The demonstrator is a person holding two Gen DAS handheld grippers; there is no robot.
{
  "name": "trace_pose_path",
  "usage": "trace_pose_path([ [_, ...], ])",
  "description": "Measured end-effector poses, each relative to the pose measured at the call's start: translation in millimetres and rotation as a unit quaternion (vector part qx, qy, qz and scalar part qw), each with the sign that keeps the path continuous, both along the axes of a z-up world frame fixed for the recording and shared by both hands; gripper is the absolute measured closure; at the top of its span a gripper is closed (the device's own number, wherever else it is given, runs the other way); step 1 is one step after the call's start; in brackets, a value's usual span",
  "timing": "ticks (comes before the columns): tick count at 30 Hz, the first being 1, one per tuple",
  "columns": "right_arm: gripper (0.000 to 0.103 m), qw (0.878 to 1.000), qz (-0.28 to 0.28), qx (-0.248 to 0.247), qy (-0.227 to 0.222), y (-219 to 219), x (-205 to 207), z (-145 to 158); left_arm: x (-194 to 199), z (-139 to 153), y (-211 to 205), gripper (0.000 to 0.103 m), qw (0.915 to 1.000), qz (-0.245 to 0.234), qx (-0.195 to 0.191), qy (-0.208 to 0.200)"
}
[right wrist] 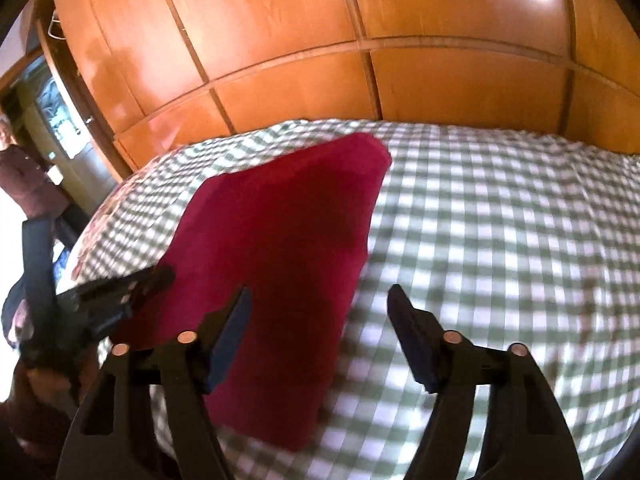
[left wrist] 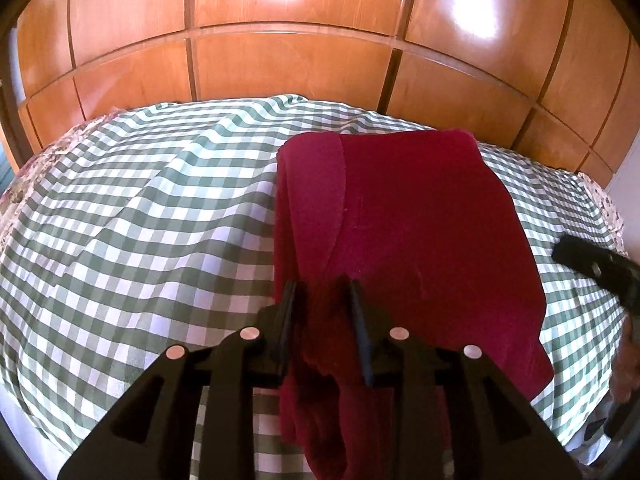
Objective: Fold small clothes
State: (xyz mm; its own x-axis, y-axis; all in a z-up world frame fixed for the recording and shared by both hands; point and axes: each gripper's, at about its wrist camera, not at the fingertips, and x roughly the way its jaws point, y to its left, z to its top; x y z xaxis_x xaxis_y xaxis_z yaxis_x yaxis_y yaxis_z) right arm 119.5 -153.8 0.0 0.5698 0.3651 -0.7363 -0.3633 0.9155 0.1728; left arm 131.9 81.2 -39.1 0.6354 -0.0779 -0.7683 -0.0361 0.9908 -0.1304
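Left gripper (left wrist: 322, 300), black plastic with two dark blue-padded fingers (left wrist: 289, 320), points steeply downward. Its jaws stand narrowly apart and are clamped on a bunched fold of the dark red fabric garment (left wrist: 420, 220), which hangs down between them.

Right gripper (right wrist: 320, 320), of the same black construction, also points downward. Its jaws stand wide apart, with nothing gripped; its left finger (right wrist: 232, 332) is over the garment. A hand (right wrist: 44, 384) holds the left gripper's handle.
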Motion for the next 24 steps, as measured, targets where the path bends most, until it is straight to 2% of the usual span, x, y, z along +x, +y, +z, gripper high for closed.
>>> trace_pose_path([
  [5, 0.036, 1.000, -0.008, -0.018, -0.013, 16, 26, 5, -2, 0, -2, 0.077, 1.0000, -0.001, 0.006, -0.003],
  [13, 0.036, 0.998, 0.010, -0.048, -0.026, 46, 55, 7, -2, 0, -3, 0.078, 1.0000, 0.000, 0.005, -0.006],
  [20, 0.036, 0.997, 0.017, -0.077, -0.014, 71, 86, -7, -3, -4, -6, 0.084, 0.9997, -0.003, 0.020, -0.012],
  [24, 0.036, 0.994, 0.017, -0.102, 0.019, 95, 111, -33, -4, -9, -3, 0.085, 0.9996, 0.001, 0.026, -0.013],
])
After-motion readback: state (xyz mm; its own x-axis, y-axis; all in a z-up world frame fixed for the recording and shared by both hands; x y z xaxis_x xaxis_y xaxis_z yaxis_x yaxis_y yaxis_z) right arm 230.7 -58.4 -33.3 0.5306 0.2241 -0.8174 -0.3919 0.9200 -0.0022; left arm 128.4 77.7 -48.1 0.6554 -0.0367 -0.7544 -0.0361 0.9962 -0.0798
